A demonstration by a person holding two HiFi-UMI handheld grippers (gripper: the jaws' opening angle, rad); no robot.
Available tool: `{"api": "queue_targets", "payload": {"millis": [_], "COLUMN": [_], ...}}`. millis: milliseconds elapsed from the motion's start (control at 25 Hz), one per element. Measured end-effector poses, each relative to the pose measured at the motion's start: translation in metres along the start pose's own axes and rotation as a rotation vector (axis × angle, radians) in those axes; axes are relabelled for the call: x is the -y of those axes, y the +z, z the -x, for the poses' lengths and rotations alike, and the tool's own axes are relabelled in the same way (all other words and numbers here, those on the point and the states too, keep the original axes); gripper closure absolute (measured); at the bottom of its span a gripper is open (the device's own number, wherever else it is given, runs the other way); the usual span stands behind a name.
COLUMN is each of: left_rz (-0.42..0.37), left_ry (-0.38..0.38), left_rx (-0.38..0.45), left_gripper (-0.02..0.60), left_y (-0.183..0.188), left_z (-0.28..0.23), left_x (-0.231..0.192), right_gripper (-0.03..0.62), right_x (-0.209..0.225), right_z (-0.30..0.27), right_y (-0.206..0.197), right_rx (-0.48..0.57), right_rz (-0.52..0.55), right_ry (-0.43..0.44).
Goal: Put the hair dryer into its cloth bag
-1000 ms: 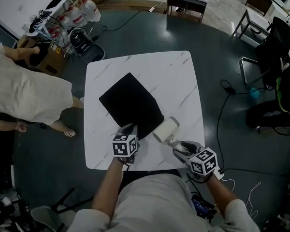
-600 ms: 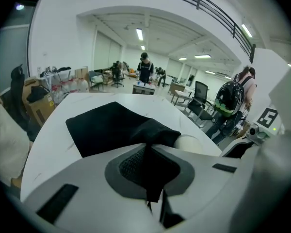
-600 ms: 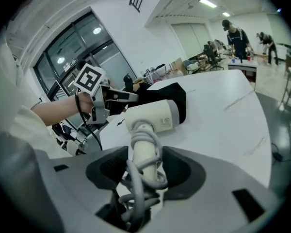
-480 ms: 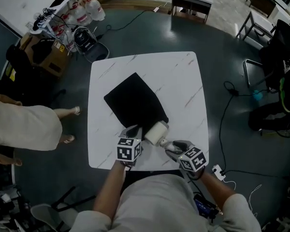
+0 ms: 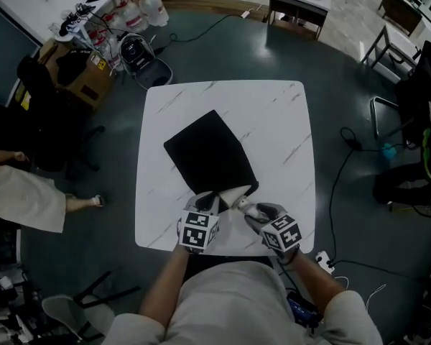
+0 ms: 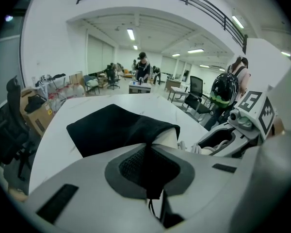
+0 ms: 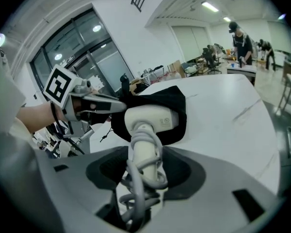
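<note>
The cloth bag [image 5: 208,153] is black and mostly flat. It lies slantwise on the white marbled table [image 5: 287,121] with its open mouth toward the person, where the closed jaws of the left gripper [image 5: 207,201] pinch the upper lip and raise it. The hair dryer [image 7: 150,118] is white; its barrel sits partly inside that mouth, and its cord-wrapped handle points back, clamped between the jaws of the right gripper [image 5: 248,208].

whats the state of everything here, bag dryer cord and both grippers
bag: flat on the table, mouth lifted open
dryer: head partly inside the bag mouth, handle outside
cord: wound round the handle
left gripper: shut on the bag's rim
right gripper: shut on the dryer's handle
</note>
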State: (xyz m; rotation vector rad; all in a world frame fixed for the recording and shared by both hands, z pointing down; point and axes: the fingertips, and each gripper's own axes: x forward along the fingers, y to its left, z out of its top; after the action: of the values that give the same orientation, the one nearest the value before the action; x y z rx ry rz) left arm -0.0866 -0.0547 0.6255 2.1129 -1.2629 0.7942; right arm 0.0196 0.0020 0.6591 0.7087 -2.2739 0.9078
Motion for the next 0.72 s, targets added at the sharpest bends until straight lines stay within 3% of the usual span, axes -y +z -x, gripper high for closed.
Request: {"api": "queue_targets", "payload": {"millis": [480, 720], "left_rz": [-0.027, -0.003], "left_ry": [-0.007, -0.020], "left_rx": [0.000, 0.013], "left_gripper": [0.568, 0.568], "left_y": [0.000, -0.001], "left_z": [0.002, 0.003], "left_x": [0.007, 0.009], "right_gripper": [0.361, 0.361], "right_x": [0.014, 0.015], "right_z": [-0.023, -0.031], "right_y": [0.021, 0.030], "right_rx": [0.028, 0.030], "right_rz": [-0.019, -0.016], "right_ry": [-0.040, -0.059]}}
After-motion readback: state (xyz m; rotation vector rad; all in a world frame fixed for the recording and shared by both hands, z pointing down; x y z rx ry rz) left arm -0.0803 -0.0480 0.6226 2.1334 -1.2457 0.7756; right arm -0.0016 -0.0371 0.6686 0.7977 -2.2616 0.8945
